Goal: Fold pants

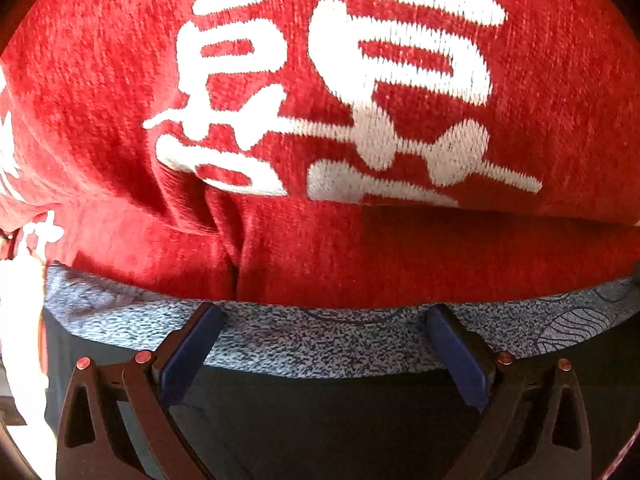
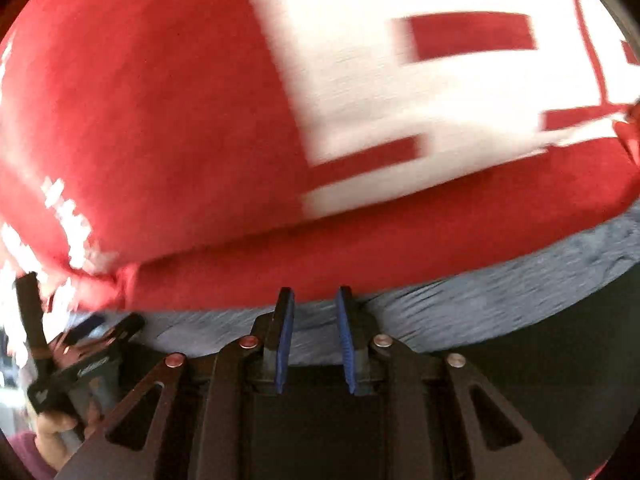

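Left wrist view: at the far left edge a bright, washed-out strip hides whatever lies there. Next to it begins the grey speckled cloth [image 1: 352, 340] that covers the table, its near edge curving across the lower part of the picture with dark space below. The red pants [image 1: 120, 120], a fuzzy knit with large white characters [image 1: 224, 92] worked into it, lie spread over this cloth and fill the upper two thirds of the view; a soft crease runs down the fabric left of centre to the near hem. The left gripper [image 1: 324, 328] hangs over the bare grey band just in front of that hem, its blue pads [image 1: 188, 356] spread wide with nothing between them, so the fingers are released and touch no fabric.

Right wrist view (blurred): at the lower left a hand [image 2: 60, 428] grasps the handle of the left gripper, whose dark frame is seen beside a bunched corner of the pants. Further right the red fabric rises as a thick folded edge, bearing a large white block pattern [image 2: 400, 80]. The right gripper [image 2: 314, 312] sits at centre, its blue pads [image 2: 286, 340] drawn close together but apart, with a narrow clear gap; they stand over the grey cloth just short of the hem and grasp nothing. To the right the grey cloth runs on, with dark space beyond its edge.
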A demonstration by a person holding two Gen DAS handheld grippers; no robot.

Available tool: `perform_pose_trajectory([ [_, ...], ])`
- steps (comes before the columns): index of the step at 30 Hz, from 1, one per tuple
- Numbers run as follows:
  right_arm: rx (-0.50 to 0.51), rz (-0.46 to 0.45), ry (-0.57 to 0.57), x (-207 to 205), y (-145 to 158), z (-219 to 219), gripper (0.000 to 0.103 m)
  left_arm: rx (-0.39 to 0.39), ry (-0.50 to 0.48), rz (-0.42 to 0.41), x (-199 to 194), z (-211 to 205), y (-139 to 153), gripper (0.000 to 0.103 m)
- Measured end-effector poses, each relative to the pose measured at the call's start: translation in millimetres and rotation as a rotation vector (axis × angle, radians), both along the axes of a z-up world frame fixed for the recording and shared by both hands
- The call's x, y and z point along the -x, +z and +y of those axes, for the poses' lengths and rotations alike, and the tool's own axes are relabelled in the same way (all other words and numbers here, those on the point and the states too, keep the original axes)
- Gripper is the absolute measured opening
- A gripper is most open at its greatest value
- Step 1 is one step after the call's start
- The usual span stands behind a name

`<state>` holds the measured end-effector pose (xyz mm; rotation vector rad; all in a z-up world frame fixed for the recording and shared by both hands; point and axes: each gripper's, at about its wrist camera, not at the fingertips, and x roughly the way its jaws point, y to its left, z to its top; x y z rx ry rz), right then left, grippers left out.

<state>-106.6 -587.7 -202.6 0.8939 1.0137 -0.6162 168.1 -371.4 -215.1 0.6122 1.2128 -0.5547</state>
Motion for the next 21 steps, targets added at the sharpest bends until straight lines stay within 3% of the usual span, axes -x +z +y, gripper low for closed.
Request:
perform_pose_trajectory([
  [1,0.005,0.022,-0.028,9,4,-5,0.023,-0.007,-0.01,-0.008,-11,-5,3,0.103],
  [3,0.01,0.029,-0.056,27,16,-8,0.027,-0.007,-0.059,-0.024,6,-10,19,0.103],
  [5,0.038,0.054,-0.077,54,32,-1,0.054,-0.007,-0.102,-0.025,20,-14,31,0.103],
  [6,0.046,0.063,-0.089,67,36,2,0.058,-0.009,-0.12,-0.02,31,-14,36,0.103],
  [16,-0.085,0.124,-0.262,201,35,24,0.059,-0.012,-0.231,0.085,149,-41,47,0.103],
  [18,-0.116,0.123,-0.29,222,31,20,0.059,-0.011,-0.249,0.092,171,-68,46,0.103],
  [21,-0.114,0.096,-0.336,254,34,11,0.059,0.003,-0.263,0.074,199,-74,46,0.103],
])
